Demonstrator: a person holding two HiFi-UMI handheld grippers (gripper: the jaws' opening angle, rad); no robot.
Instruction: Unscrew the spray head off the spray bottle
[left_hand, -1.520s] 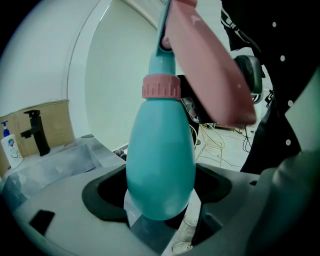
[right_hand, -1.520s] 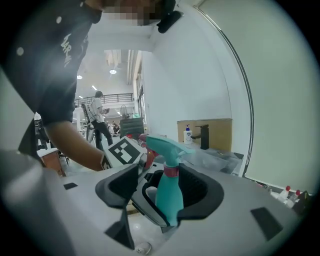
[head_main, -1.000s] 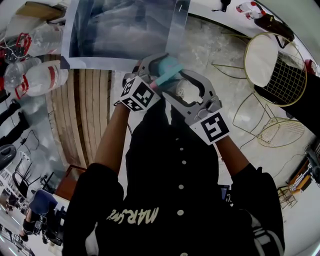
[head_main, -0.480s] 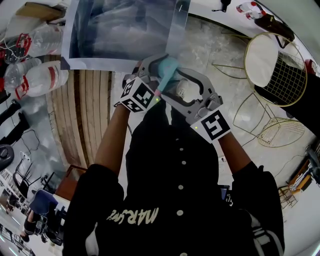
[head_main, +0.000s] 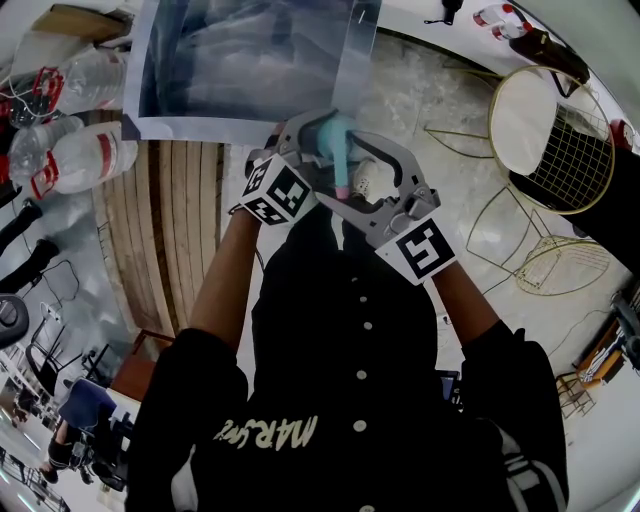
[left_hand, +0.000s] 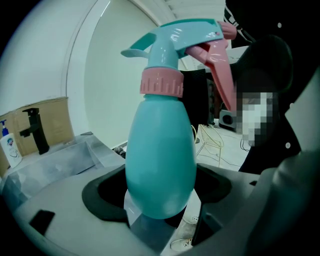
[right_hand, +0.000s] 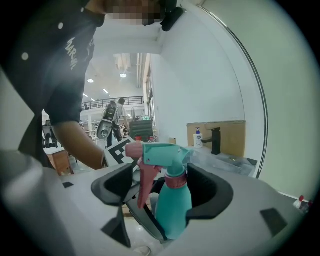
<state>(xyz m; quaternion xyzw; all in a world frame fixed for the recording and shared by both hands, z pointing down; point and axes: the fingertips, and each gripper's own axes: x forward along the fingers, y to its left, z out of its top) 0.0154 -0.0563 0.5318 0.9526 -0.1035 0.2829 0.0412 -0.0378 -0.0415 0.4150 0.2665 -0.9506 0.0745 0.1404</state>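
Observation:
A teal spray bottle with a pink collar is held up in the air in front of the person. My left gripper is shut on the bottle's teal body, low down. The spray head is teal with a pink trigger and sits on the collar. My right gripper reaches in from the other side. Its jaws have just been opening and now stand open, with the head and collar between them and a gap on each side.
A plastic-covered surface lies ahead, with a black faucet and a cardboard box on it. Water bottles lie at the left. Gold wire chairs stand at the right. Wooden boards run below the hands.
The pink trigger has swung from pointing toward the left gripper's marker cube to pointing down toward the person. The right gripper rolled slightly and its jaws spread wider.

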